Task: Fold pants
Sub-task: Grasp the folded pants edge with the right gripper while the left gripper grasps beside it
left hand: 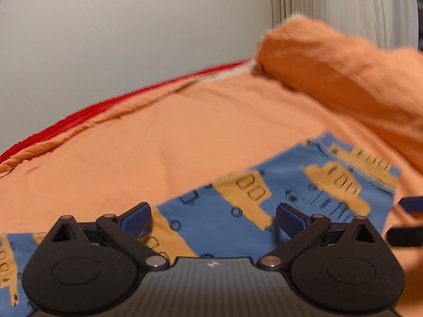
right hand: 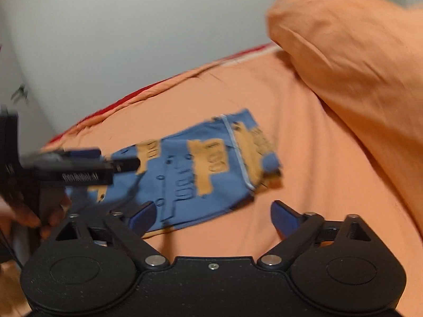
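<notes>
Both your grippers stand wide and hold nothing: the left gripper hangs over the pants, the right gripper has the pants just ahead, mostly toward its left finger. They lie in a blue printed bundle on the orange bed sheet, an orange pillow beyond to the right. Risk: pinching sheet along with cloth, or catching one layer only, so the fold drags open. The blurred pictures make aiming harder.
</notes>
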A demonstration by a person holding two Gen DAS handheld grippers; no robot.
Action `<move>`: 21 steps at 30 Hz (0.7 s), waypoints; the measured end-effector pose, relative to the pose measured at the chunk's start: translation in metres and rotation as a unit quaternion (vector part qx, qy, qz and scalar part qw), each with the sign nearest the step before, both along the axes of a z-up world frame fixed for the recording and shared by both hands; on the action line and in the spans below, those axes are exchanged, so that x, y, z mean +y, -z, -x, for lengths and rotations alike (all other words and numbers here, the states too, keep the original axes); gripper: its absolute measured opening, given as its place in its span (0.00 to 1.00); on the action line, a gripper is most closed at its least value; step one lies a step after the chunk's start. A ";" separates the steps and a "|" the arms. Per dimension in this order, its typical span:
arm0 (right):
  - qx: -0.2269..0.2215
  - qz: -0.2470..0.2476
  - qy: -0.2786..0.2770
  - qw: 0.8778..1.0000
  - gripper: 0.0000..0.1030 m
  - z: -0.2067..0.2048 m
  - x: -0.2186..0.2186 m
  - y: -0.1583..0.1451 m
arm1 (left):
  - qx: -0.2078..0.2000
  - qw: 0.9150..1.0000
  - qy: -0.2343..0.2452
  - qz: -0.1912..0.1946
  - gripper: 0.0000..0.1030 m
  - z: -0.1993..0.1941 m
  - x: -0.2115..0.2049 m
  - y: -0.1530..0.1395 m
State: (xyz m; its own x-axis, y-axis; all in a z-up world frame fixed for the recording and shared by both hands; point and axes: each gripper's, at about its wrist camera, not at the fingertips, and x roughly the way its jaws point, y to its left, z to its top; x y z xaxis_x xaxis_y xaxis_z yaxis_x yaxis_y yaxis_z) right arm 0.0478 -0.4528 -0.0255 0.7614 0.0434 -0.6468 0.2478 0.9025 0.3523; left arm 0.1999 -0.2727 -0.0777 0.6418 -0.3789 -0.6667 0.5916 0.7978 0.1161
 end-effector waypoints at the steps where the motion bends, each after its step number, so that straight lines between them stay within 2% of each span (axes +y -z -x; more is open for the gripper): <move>1: -0.005 -0.025 0.013 1.000 0.84 0.002 -0.010 0.004 | 0.007 1.000 0.000 -0.013 1.00 -0.001 -0.004 0.009; 3: -0.016 -0.055 0.028 0.998 0.79 0.003 -0.023 0.007 | 0.001 1.000 -0.002 0.007 1.00 0.000 -0.001 0.013; 6: -0.028 -0.081 0.045 0.995 0.71 0.001 -0.035 0.008 | 0.010 1.000 -0.008 0.013 1.00 -0.003 0.001 0.015; 8: -0.033 -0.096 0.067 0.993 0.61 -0.002 -0.041 0.011 | 0.010 1.000 -0.008 0.011 1.00 -0.003 0.000 0.014; 10: -0.037 -0.106 0.090 0.990 0.46 -0.002 -0.045 0.014 | 0.012 1.000 -0.008 0.011 1.00 -0.004 0.001 0.013; 11: -0.037 -0.108 0.100 0.988 0.41 -0.003 -0.047 0.015 | 0.014 1.000 -0.008 0.011 1.00 -0.005 0.001 0.013; 12: -0.038 -0.107 0.109 0.988 0.31 -0.001 -0.047 0.016 | 0.016 1.000 -0.008 0.009 1.00 -0.009 -0.001 0.012; 13: -0.038 -0.102 0.115 0.987 0.26 0.000 -0.047 0.016 | 0.018 1.000 -0.007 0.007 1.00 -0.009 -0.001 0.010; 15: -0.045 -0.094 0.116 0.988 0.22 0.002 -0.046 0.015 | 0.028 1.000 -0.009 0.003 1.00 -0.014 -0.003 0.007; 17: -0.052 -0.057 0.107 0.991 0.19 0.002 -0.037 0.009 | 0.041 0.999 -0.011 0.003 1.00 -0.017 -0.003 0.001; 19: -0.056 0.018 0.084 0.995 0.18 0.000 -0.020 0.000 | 0.054 0.998 -0.013 0.021 1.00 -0.020 -0.001 -0.008; 21: -0.060 0.105 0.052 0.991 0.17 -0.004 0.001 -0.007 | 0.066 0.996 -0.013 0.052 1.00 -0.023 0.002 -0.019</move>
State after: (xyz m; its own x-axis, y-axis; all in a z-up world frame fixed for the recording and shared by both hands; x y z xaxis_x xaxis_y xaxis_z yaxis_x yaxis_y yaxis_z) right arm 0.0516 -0.4518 -0.0189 0.8262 -0.1656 -0.5385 0.3115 0.9307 0.1918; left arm 0.2227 -0.2705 -0.0590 0.5610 -0.4349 -0.7044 0.5756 0.8164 -0.0456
